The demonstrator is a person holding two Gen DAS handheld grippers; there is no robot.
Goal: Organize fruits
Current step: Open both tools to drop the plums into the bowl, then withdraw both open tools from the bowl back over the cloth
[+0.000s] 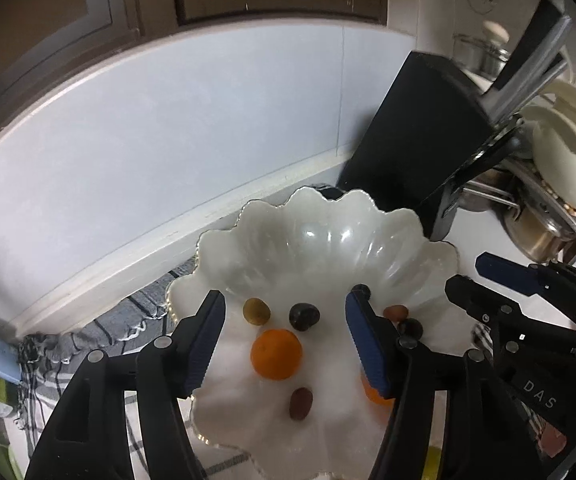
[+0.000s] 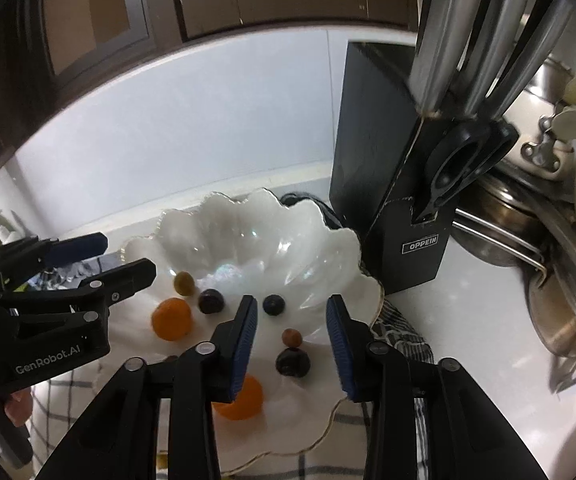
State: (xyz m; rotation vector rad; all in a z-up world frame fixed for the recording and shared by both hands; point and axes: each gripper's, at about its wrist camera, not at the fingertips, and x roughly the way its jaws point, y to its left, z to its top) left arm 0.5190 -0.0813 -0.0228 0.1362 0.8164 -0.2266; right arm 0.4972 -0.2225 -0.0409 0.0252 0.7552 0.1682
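Both grippers hang over the white scalloped bowl (image 1: 320, 240), which sits on a checked cloth (image 1: 100, 332) on the counter, close to the black knife block (image 2: 388, 160) at the back wall. The left gripper (image 1: 284, 332) has its jaws spread wide and empty, straddling an orange (image 1: 276, 354) in the middle of the bowl. The right gripper (image 2: 292, 336) is likewise wide and empty, with a dark grape (image 2: 293, 362) and a small brown fruit (image 2: 291, 337) lying between its fingers.

Around them lie a greenish grape (image 1: 256, 311), another dark grape (image 1: 305, 316) and a second orange (image 2: 240, 400) near the bowl's front rim. The grapes look smooth and soft; I'd guess they roll and bruise easily, so a gentle pinch across the middle suits them. The oranges seem firmer and heavier, best taken across the widest part. The bowl looks glossy and breakable.
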